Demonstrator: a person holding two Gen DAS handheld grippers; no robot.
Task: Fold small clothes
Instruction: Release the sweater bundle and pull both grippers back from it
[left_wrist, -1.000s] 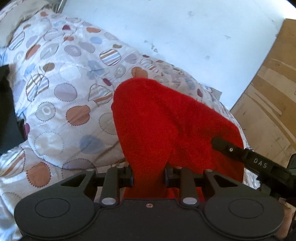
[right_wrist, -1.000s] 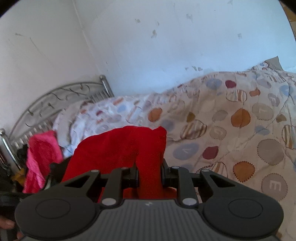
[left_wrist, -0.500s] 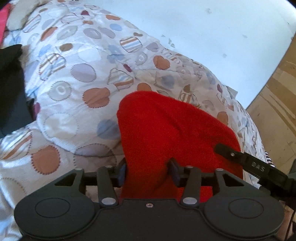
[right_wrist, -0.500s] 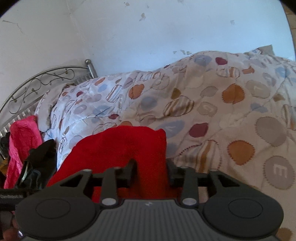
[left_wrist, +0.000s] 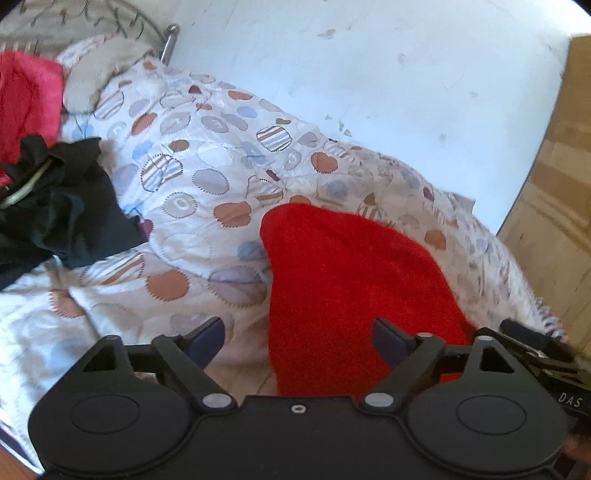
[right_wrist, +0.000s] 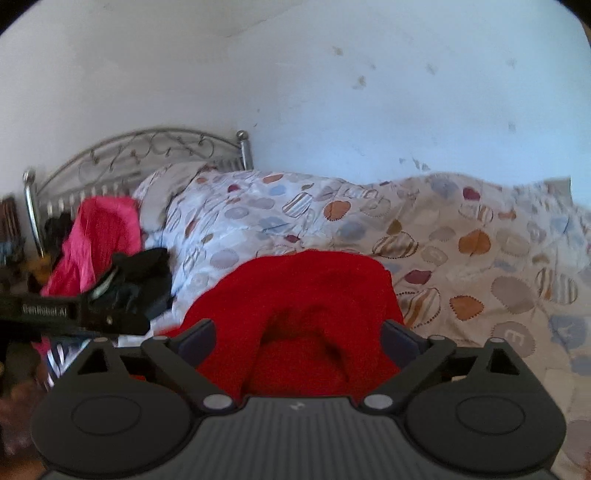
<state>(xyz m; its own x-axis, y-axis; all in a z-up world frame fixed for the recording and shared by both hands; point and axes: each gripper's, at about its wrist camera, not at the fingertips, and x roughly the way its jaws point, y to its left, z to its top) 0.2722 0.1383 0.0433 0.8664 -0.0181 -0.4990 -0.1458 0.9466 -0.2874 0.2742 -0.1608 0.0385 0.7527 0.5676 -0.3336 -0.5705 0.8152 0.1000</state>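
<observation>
"DAS" on the right gripper (left_wrist: 570, 398), letter "E" on the quilt (right_wrist: 515, 336)

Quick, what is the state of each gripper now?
Left gripper: open, jaws just opened; red cloth lies loose between them.
Right gripper: open, jaws just opened; red cloth lies between them, not pressed.

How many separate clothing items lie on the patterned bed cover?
3: red fleece garment in front of the grippers, crumpled black garment left of it, pink garment by the headboard. More may be hidden.
</observation>
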